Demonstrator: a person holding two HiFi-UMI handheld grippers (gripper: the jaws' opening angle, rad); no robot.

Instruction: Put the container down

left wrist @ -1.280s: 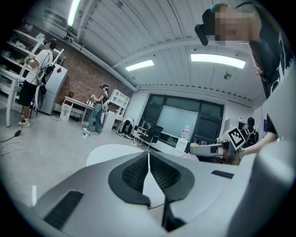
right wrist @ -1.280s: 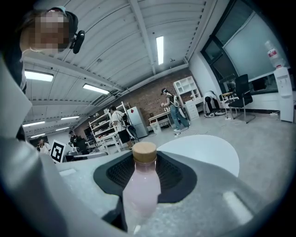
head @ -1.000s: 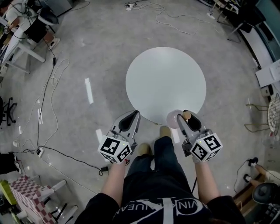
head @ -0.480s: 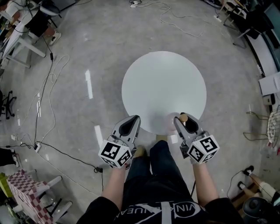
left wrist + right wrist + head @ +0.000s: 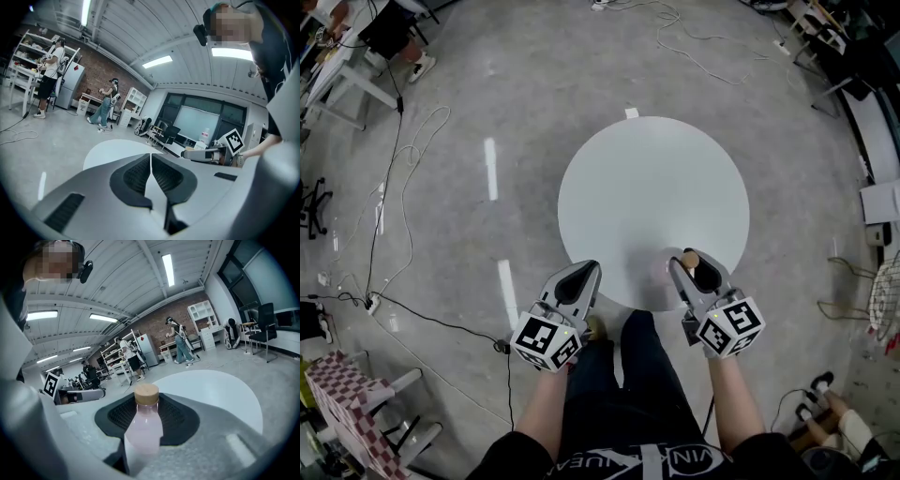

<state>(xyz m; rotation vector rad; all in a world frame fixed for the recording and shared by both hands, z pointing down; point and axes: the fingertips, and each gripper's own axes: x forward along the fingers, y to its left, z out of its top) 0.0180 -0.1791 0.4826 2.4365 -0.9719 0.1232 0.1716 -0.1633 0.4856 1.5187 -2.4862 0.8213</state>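
bottle [image 5: 143,425], pale pink with a cork-coloured cap, is pinched between the jaws of our right gripper [image 5: 695,273] over the near edge of the round white table [image 5: 647,178]. we judge the carry nearly done: next, lower it until its base rests. our left gripper [image 5: 151,165], jaws pressed together, empty, hangs beside; floor cables [image 5: 397,141] lie well apart.

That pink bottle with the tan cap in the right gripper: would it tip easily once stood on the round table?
Probably: the bottle looks tall and narrow, so a nudge could topple it, and its round body would likely roll. It seems stiff: no dent shows where the right gripper holds it. The smooth table may let it slide.
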